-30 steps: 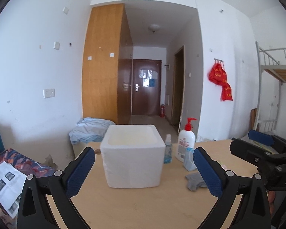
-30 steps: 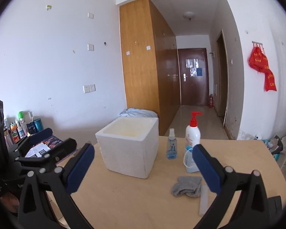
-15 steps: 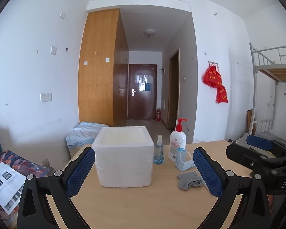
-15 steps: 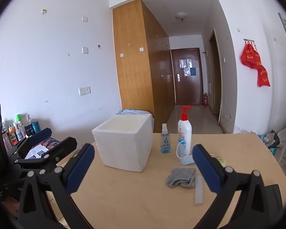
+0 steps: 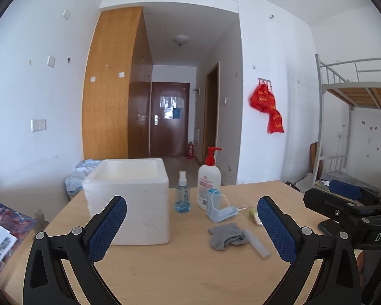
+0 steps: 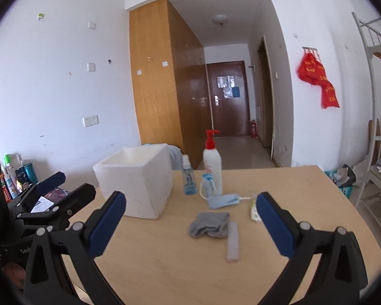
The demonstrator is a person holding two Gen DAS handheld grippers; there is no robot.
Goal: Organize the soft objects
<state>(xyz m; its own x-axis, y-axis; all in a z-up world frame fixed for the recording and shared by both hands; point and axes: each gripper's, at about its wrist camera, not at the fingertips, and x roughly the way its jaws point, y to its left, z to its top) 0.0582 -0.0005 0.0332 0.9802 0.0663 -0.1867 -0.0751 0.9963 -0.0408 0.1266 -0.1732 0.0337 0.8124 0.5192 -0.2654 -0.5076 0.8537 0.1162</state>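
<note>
Facing you: wooden table [image 5: 190, 274], white foam box [image 5: 129, 203] far left. Your left gripper [image 5: 191, 228] and right gripper [image 6: 190, 225] hover spread wide, holding nothing. Grey sock [image 5: 227, 236] lies crumpled mid-table, right of the box; blue face mask [image 5: 222, 213] just beyond it, by the pump bottle [image 5: 208, 180].

The foam box [image 5: 129, 198] shows only its rim, its inside hidden. Beyond the left claw [image 5: 191, 231], the pump bottle [image 5: 208, 186] label is too small to read. Right of that claw, the bunk bed [image 5: 358, 94] is cut by the frame edge.
</note>
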